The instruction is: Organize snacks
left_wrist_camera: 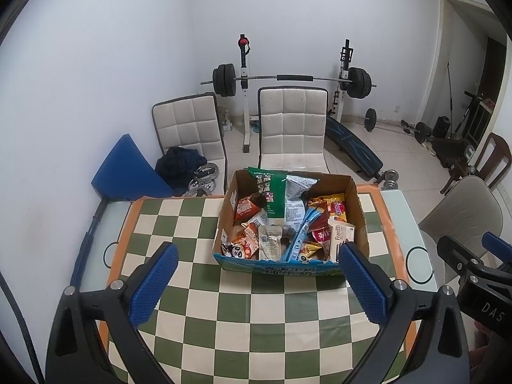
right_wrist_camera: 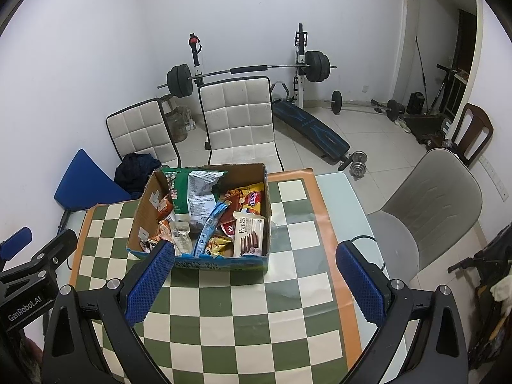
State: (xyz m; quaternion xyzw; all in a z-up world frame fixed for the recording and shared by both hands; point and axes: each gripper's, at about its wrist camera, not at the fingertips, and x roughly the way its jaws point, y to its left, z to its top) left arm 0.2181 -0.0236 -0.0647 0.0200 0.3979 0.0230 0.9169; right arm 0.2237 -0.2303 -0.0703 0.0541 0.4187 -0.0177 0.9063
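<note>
A: Where's the cardboard box (left_wrist_camera: 358, 214) of snacks?
B: On the checkered bench (left_wrist_camera: 243, 304), ahead of both jaws, its long axis running away from them
A: The jaws?
B: Left gripper (left_wrist_camera: 257, 275) and right gripper (right_wrist_camera: 254, 275) spread wide, empty; blue ribbed pads (right_wrist_camera: 147, 284)

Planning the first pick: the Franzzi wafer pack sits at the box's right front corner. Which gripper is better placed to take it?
Probably the right gripper: the Franzzi wafer pack lies nearly centred between its open jaws. From the left gripper the pack sits off behind its right finger.
</note>
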